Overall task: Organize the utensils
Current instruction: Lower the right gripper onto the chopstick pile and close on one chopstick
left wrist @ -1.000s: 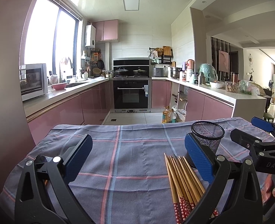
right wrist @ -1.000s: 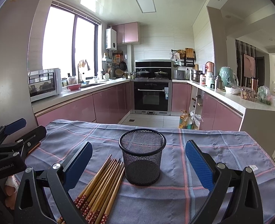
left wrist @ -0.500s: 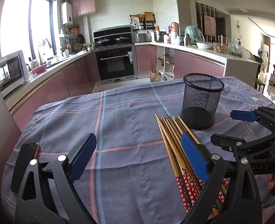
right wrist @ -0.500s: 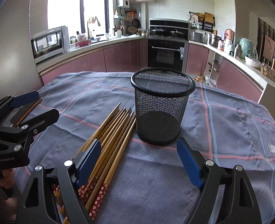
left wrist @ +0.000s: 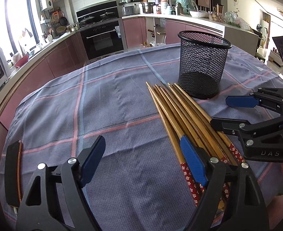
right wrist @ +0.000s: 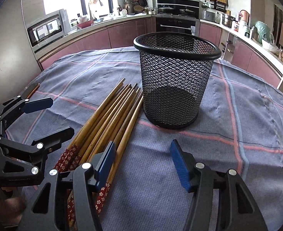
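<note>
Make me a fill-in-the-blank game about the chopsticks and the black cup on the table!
1. The mesh cup stands upright and has ____ inside it.
2. The chopsticks lie on a checked ____.
3. The chopsticks' red ends are patterned with little ____.
4. The thin tips of the chopsticks point toward the ____.

Missing words: nothing; tablecloth; flowers; cup

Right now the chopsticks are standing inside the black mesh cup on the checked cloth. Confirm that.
Not so. The chopsticks lie flat in a bundle on the checked cloth, beside the black mesh cup, which is empty. The right wrist view shows it through the mesh; the left wrist view agrees.
</note>
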